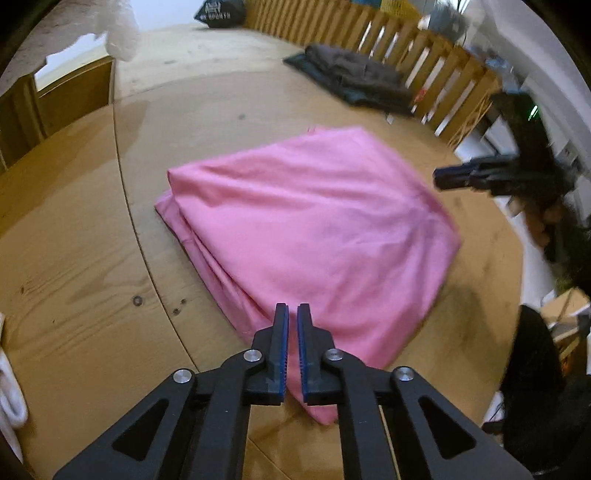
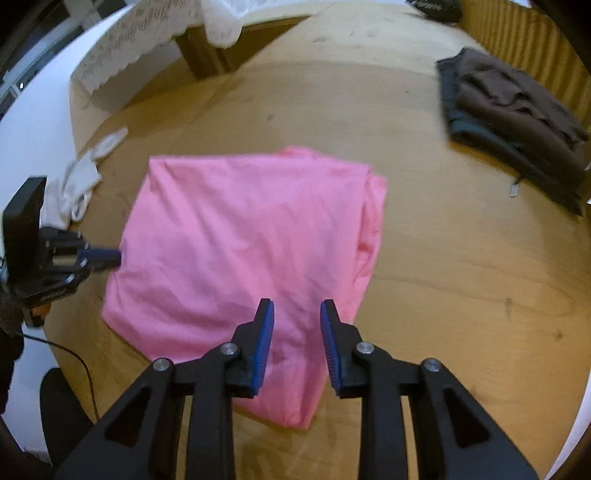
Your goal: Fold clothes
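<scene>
A pink garment [image 1: 314, 221] lies folded into a thick rough square on the wooden table [image 1: 74, 258]. My left gripper [image 1: 292, 306] hovers over its near corner, its jaws shut to a thin slit with nothing in it. In the right wrist view the same pink garment [image 2: 240, 229] fills the middle, and the left gripper [image 2: 116, 256] points at its left edge. My right gripper [image 2: 297, 302] stands open above the garment's near edge, with cloth showing below the gap and none pinched. In the left wrist view the right gripper [image 1: 439, 177] is a blur off the garment's right side.
A pile of dark folded clothes [image 2: 517, 114] sits at the far right of the table [image 2: 461, 277], next to a wooden slat fence [image 1: 406, 48]. White cloth [image 2: 77, 184] lies at the table's left edge. A black bag [image 1: 219, 13] sits far back.
</scene>
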The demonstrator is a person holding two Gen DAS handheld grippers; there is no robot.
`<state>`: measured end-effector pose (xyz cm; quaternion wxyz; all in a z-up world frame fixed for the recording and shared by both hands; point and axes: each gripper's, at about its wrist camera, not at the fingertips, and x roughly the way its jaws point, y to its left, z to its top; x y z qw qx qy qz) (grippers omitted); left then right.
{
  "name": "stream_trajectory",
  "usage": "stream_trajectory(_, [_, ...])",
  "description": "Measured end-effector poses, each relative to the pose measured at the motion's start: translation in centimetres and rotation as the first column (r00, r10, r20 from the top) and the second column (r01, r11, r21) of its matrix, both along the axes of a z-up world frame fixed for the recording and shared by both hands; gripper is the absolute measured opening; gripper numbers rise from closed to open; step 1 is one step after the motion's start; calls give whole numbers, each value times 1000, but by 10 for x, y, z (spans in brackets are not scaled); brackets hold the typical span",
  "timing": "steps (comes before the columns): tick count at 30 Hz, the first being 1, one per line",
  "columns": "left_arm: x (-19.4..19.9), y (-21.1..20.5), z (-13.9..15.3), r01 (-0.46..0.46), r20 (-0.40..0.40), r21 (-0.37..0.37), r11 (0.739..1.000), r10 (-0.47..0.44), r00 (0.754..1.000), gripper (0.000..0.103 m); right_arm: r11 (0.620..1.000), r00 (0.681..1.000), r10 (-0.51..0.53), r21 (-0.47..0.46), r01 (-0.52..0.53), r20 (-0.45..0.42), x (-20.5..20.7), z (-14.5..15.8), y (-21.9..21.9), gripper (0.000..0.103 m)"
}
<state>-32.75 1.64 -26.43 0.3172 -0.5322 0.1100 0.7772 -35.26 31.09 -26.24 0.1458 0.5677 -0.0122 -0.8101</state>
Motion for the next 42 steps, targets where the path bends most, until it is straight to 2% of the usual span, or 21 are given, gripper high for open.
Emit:
stream_trajectory(3, [-4,-11,-2,-62,-6,-50,997,62,998,5,996,997,19,82,-25,70,-3,-23,2,26])
stream_trajectory(4, [-3,-15,1,-75,-24,-65,995,74,997,4,996,998,17,88,-23,59,-1,-20,5,26])
stream_trajectory(6, [-2,-17,12,-77,-53,-60,995,74,996,3,999,1000,-3,40,3,11,-4,-7,12,26])
stream_trajectory(10, [-17,8,26,-32,-73,34,999,34,997,4,998,999,-8,-64,5,-36,-27,6,8,26])
stream_trajectory(12, [-31,23,25,-14,-72,83,996,20,997,10,997,999,26,-77,-29,-43,-42,0,-7,26])
stream_trajectory(15, [-57,37,16,-35,-74,115,993,44,996,10,994,998,62,-89,-63,-18,-66,-15,-18,26])
stream_trajectory(18, [-76,31,2,-73,-99,32,997,76,992,8,997,999,48,-62,-49,-20,-89,-21,-2,24])
stream_trajectory(19, [-81,22,2,-89,-90,41,995,92,992,8,998,1000,-7,-58,7,-8,-94,-19,11,24])
stream_trajectory(21, [-88,13,9,-121,-98,11,993,121,988,7,992,994,-111,-62,111,-1,-102,-12,39,26])
stream_trajectory(22, [-88,11,14,-124,-121,-5,992,123,985,11,986,991,-129,-106,127,-18,-101,-5,52,27])
stream_trajectory(23, [-89,9,20,-116,-130,-4,993,115,985,15,982,990,-137,-134,133,-24,-101,-1,62,35])
stream_trajectory(24, [-89,7,26,-99,-128,11,995,100,987,26,977,989,-145,-161,138,-29,-100,2,71,50])
stream_trajectory(25, [-91,6,29,-86,-128,19,996,88,988,35,977,988,-154,-156,147,-30,-101,1,76,56])
stream_trajectory(26, [-93,6,30,-76,-126,20,997,78,989,37,976,986,-162,-150,156,-30,-101,0,81,58])
stream_trajectory(33, [-104,13,24,-41,-91,-30,999,38,995,40,994,999,-37,-105,41,33,-106,-26,64,59])
stream_trajectory(39, [-109,35,10,16,-102,-141,990,-31,994,44,999,1000,26,-33,-26,-10,-114,-25,50,60])
stream_trajectory(42, [-112,37,2,34,-81,-165,986,-48,996,44,997,996,83,-2,-83,-32,-117,-26,45,60])
